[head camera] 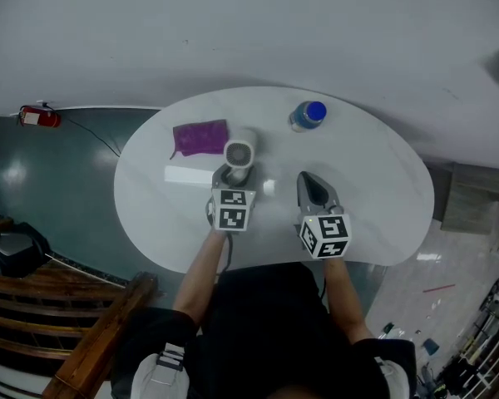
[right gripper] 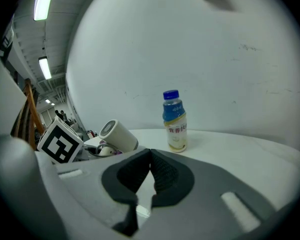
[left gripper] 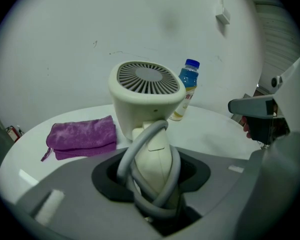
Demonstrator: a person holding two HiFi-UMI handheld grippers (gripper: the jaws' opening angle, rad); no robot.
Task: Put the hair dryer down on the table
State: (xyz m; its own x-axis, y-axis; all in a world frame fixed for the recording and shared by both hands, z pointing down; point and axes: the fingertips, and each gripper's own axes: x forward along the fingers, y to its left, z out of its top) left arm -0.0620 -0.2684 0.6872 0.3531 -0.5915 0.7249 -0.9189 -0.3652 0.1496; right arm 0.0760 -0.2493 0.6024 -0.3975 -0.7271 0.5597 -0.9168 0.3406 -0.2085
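Observation:
A cream hair dryer (head camera: 240,152) stands upright over the white oval table (head camera: 382,189), its grey cord wound around the handle. My left gripper (head camera: 233,175) is shut on that handle. In the left gripper view the dryer (left gripper: 147,91) rises between the jaws of the left gripper (left gripper: 152,169), with its rear grille facing the camera. Whether it touches the table is not visible. My right gripper (head camera: 312,188) is to the right of it, shut and empty. In the right gripper view the pads of the right gripper (right gripper: 150,171) meet, and the dryer (right gripper: 118,135) is at the left.
A folded purple cloth (head camera: 200,137) lies behind and left of the dryer, also in the left gripper view (left gripper: 82,135). A blue-capped bottle (head camera: 308,115) stands at the far side of the table. A flat white piece (head camera: 187,174) lies left of the left gripper. Wooden furniture (head camera: 91,339) stands near left.

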